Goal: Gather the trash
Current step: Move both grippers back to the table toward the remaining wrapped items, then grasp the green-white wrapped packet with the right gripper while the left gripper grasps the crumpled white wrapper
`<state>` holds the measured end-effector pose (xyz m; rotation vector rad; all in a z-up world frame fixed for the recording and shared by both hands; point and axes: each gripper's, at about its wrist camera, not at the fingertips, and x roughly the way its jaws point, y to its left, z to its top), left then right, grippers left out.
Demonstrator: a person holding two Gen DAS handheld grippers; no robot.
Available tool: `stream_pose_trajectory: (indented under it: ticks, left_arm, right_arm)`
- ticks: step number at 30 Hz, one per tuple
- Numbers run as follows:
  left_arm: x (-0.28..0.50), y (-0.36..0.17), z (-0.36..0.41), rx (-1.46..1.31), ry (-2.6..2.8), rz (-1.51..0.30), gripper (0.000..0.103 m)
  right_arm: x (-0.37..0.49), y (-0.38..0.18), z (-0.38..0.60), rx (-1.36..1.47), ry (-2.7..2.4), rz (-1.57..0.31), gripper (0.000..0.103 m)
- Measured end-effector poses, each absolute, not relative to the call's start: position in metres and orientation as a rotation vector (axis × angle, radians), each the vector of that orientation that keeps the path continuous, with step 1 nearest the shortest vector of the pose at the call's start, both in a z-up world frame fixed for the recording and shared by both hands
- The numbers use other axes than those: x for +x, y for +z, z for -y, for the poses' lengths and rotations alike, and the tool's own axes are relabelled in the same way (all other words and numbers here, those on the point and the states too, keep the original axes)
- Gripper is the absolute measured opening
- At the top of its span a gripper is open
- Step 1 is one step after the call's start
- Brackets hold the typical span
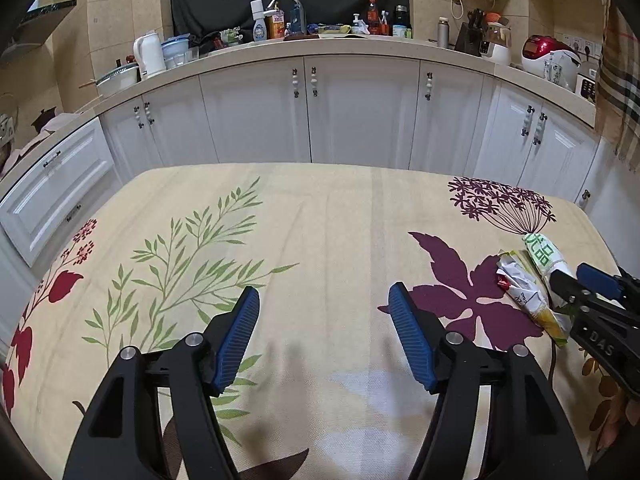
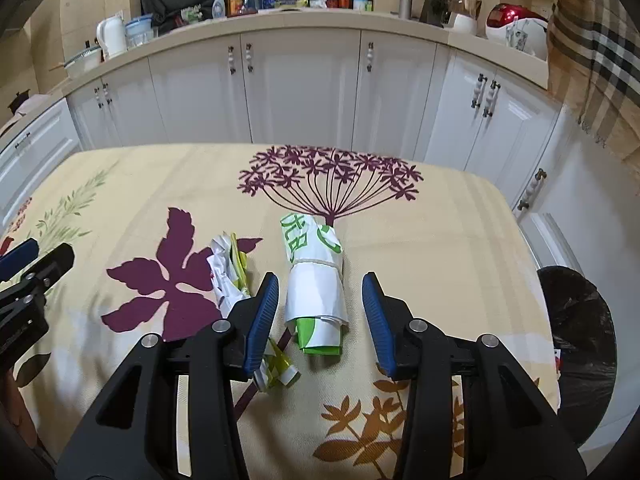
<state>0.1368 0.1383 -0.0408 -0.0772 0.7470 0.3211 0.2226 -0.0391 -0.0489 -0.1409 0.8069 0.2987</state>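
Observation:
A rolled white and green wrapper (image 2: pixel 316 280) lies on the floral tablecloth (image 2: pixel 420 240). My right gripper (image 2: pixel 320 296) is open, with one finger on each side of the wrapper, not touching it. A crumpled white and yellow wrapper (image 2: pixel 230 276) lies just left of it, partly under the left finger (image 2: pixel 262 316). My left gripper (image 1: pixel 322 316) is open and empty over the cloth, left of both wrappers. The crumpled wrapper (image 1: pixel 524 288) and the green one (image 1: pixel 544 254) also show at the right of the left wrist view, beside the right gripper (image 1: pixel 580 284).
A bin lined with a black bag (image 2: pixel 580 344) stands on the floor beyond the table's right edge. White cabinets (image 1: pixel 320 112) and a cluttered counter (image 1: pixel 320 42) run behind the table. A plaid cloth (image 2: pixel 592 52) hangs at the upper right.

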Motion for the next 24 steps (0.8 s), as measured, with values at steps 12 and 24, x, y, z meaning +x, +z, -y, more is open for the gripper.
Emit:
stream_pose_trajectory:
  ticks: [12, 24]
  left_arm:
    - [0.145, -0.043, -0.102, -0.065, 0.232, -0.760, 0.068]
    - [0.163, -0.045, -0.044, -0.038, 0.130, -0.778, 0.068]
  right_arm:
    - [0.222, -0.050, 0.060, -0.110, 0.270, -0.817, 0.027]
    - [0.206, -0.044, 0.136, -0.047, 0.134, -0.781, 0.027]
